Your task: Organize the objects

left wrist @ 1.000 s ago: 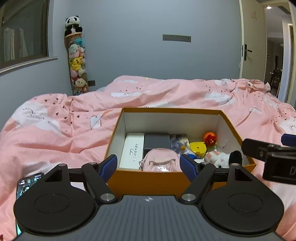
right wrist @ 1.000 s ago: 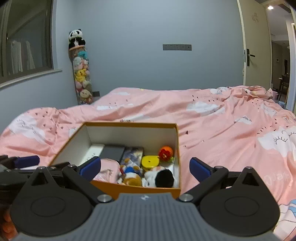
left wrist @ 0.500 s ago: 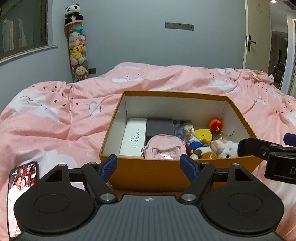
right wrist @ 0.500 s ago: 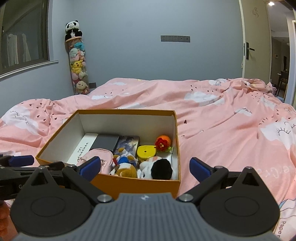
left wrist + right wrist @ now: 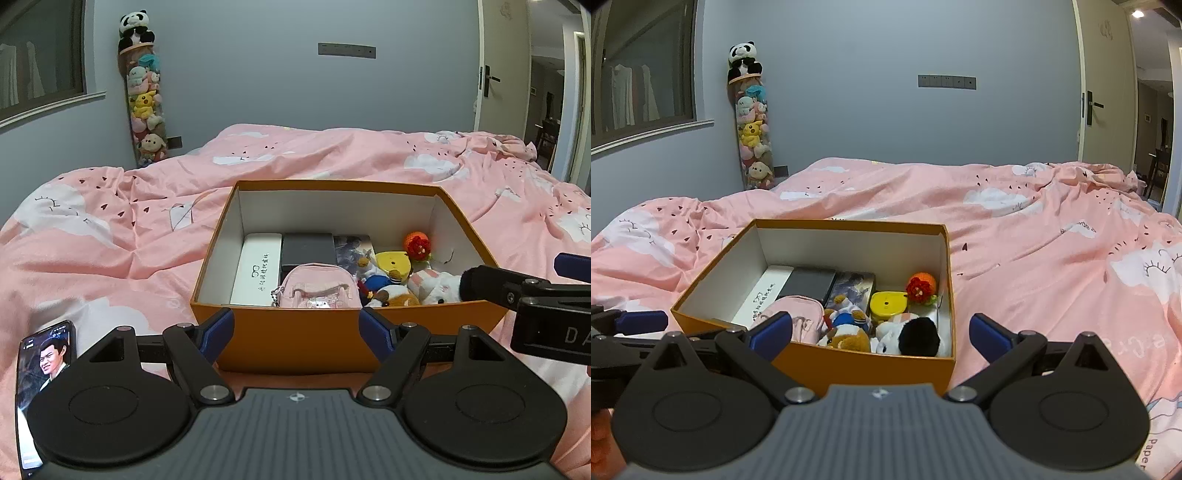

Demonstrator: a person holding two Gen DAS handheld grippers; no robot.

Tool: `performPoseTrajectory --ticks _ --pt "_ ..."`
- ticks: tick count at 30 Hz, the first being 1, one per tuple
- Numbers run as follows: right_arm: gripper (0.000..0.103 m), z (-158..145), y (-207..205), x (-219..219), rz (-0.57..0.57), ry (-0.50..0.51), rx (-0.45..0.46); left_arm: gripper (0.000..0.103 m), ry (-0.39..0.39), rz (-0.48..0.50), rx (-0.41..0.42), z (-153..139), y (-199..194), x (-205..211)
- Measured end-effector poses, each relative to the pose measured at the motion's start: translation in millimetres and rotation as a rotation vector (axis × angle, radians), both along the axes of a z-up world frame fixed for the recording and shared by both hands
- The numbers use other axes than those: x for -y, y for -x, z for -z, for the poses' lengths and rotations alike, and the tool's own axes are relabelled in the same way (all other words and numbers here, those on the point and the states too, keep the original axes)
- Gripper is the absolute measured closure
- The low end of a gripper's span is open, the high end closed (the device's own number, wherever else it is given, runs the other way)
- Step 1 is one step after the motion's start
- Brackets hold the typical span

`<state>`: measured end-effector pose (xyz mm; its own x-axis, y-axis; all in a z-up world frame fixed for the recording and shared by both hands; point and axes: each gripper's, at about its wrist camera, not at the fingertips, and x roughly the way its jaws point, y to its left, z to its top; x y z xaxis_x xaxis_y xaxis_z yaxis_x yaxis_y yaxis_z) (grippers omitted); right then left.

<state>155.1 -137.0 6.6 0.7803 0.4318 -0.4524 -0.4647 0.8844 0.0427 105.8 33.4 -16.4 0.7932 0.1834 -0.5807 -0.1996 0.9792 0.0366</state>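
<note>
An open orange box sits on the pink bed. Inside lie a white case, a dark case, a pink mini backpack, a yellow container, an orange-red crochet ball and several plush toys. My left gripper is open and empty, just in front of the box's near wall. My right gripper is open and empty, over the box's near right corner; it also shows at the right of the left wrist view.
A lit phone lies on the duvet at the near left. A tall tube of plush toys with a panda on top stands against the far wall. A door is at the right.
Both grippers have risen and tilted down, so the box now shows lower and more from above. Both stay open. Nothing in the box has moved.
</note>
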Motion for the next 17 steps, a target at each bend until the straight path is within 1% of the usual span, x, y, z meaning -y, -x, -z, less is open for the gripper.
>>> performPoseTrajectory --ticks 17 --pt "0.001 0.0 2.5 1.8 0.002 -0.001 -0.005 0.013 -0.008 0.003 0.001 -0.6 0.7 2.6"
